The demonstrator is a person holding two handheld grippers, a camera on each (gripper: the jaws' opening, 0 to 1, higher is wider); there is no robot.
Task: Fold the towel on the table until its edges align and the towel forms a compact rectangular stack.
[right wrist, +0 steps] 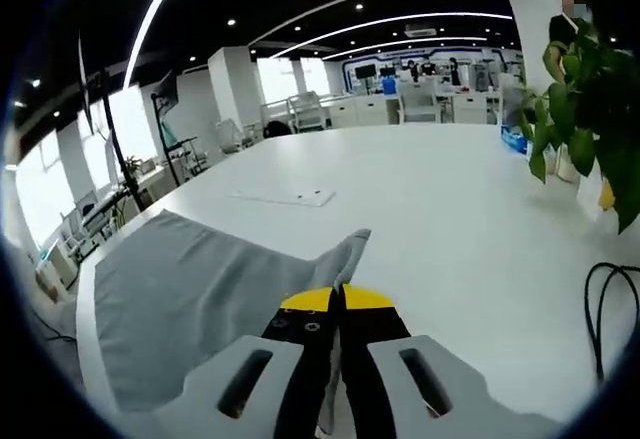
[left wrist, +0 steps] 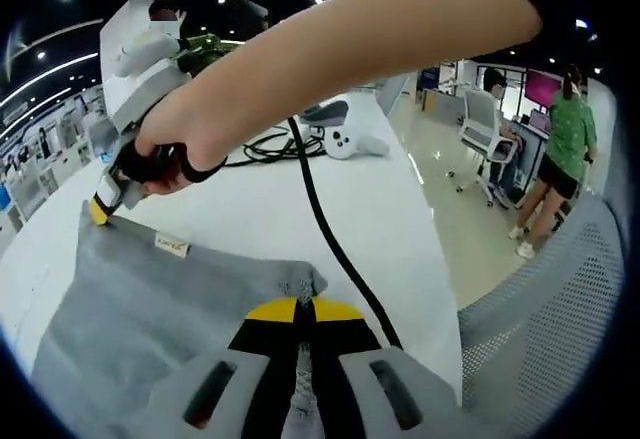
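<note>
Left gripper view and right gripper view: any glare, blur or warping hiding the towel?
Left gripper view: sharp, fisheye bends the table edge, towel evenly lit, floor glare stays off it. Right gripper view: bright windows and ceiling strips, towel clear, soft shadow under its lifted corner.

left gripper (left wrist: 304,311): fingers closed | right gripper (right wrist: 338,299): fingers closed | forearm (left wrist: 350,44) outstretched
</note>
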